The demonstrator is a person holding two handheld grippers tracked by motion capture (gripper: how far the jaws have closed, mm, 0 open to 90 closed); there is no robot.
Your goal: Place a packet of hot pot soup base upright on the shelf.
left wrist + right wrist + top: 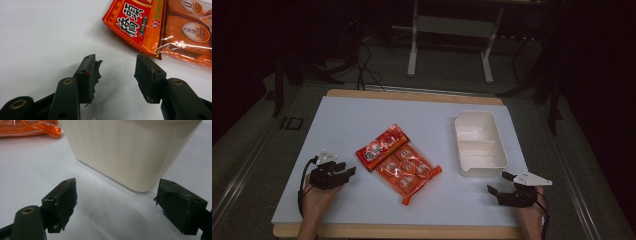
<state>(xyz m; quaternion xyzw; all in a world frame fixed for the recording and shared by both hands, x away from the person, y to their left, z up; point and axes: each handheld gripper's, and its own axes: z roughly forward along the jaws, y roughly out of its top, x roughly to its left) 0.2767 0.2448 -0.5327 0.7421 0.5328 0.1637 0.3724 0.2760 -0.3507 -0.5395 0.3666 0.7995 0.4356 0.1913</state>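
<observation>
An orange and red snack bag (398, 163) lies flat in the middle of the white table top; in the left gripper view the snack bag (160, 25) fills the upper right. My left gripper (347, 168) rests at the near left, open, with nothing between its fingers, a short way left of the bag. In its own view the left gripper (117, 72) points at bare table just below the bag's corner. My right gripper (500, 183) sits open and empty at the near right, just in front of a white two-compartment tray (499, 161). The tray's wall (130, 150) rises close ahead of the right gripper (116, 197).
The white table top (357, 120) has a wooden edge at front and back. Beyond the table stand a white frame's legs (413, 55) and dark cables on the floor. The bag's orange corner (48, 129) shows at the upper left of the right gripper view.
</observation>
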